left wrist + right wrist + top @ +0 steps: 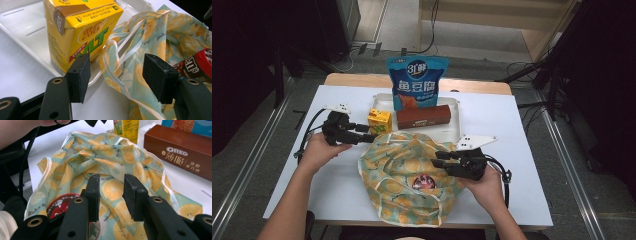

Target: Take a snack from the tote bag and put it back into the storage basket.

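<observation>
The lemon-print cloth bag (404, 175) lies crumpled at the middle of the surface (512, 130), its bottom hem reaching the near edge, with a round red-lidded M&M's container (423, 182) showing in its folds. The left tool (364, 134) hovers at the bag's upper left corner; its jaws stand spread, with only the bag's loose rim and white trim (125, 42) lying between them, untouched by the pads (81, 75). The right tool (438, 159) comes in over the bag's right side, jaws partly closed around a fold of the lemon cloth (111, 188); I cannot tell whether the pads (132, 195) actually press it.

A white tray (454, 125) sits just behind the bag, toward the far edge. A yellow lemon-tea carton (379, 121) stands upright on the tray's left end, just beside the left tool and close to the bag's rim, so room there is tight. A brown Oreo box (424, 116) lies flat along the tray, and a blue snack pouch (417, 82) stands behind it. Bare surface lies open toward the left edge and near left corner, and a wider stretch toward the right edge.
</observation>
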Tool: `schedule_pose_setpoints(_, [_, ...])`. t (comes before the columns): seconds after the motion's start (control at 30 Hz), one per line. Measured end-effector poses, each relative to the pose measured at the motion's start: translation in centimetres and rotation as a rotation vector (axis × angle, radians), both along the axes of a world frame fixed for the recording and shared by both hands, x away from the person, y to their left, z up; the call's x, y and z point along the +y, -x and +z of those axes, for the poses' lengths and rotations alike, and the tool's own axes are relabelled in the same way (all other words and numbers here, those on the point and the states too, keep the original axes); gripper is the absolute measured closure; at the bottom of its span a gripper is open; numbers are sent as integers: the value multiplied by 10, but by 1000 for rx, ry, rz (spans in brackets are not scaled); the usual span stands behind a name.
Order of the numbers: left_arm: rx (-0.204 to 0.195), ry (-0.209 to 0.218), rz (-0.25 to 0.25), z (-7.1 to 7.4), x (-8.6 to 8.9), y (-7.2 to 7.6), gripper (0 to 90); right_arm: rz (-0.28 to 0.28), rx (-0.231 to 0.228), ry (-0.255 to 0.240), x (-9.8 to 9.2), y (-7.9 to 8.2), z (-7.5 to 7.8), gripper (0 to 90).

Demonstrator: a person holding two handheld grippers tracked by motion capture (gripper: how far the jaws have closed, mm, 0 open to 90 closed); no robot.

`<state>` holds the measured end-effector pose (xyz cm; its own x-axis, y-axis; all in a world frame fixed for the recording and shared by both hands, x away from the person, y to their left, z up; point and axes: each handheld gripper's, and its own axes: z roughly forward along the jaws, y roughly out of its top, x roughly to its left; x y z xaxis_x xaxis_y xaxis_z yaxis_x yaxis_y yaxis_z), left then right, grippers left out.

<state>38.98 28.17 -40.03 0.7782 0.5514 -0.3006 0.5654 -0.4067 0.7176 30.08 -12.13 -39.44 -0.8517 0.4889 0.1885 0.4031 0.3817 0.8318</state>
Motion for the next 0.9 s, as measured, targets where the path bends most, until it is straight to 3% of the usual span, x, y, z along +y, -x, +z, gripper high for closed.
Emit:
schedule_pose_setpoints(0.67, [3, 2, 6, -1, 2, -1, 399, -1, 15, 9, 2, 7, -7, 692])
schedule_pose_setpoints(0.9, [1, 16, 9, -1, 3, -2, 402, 1, 27, 58, 5, 11, -18, 706])
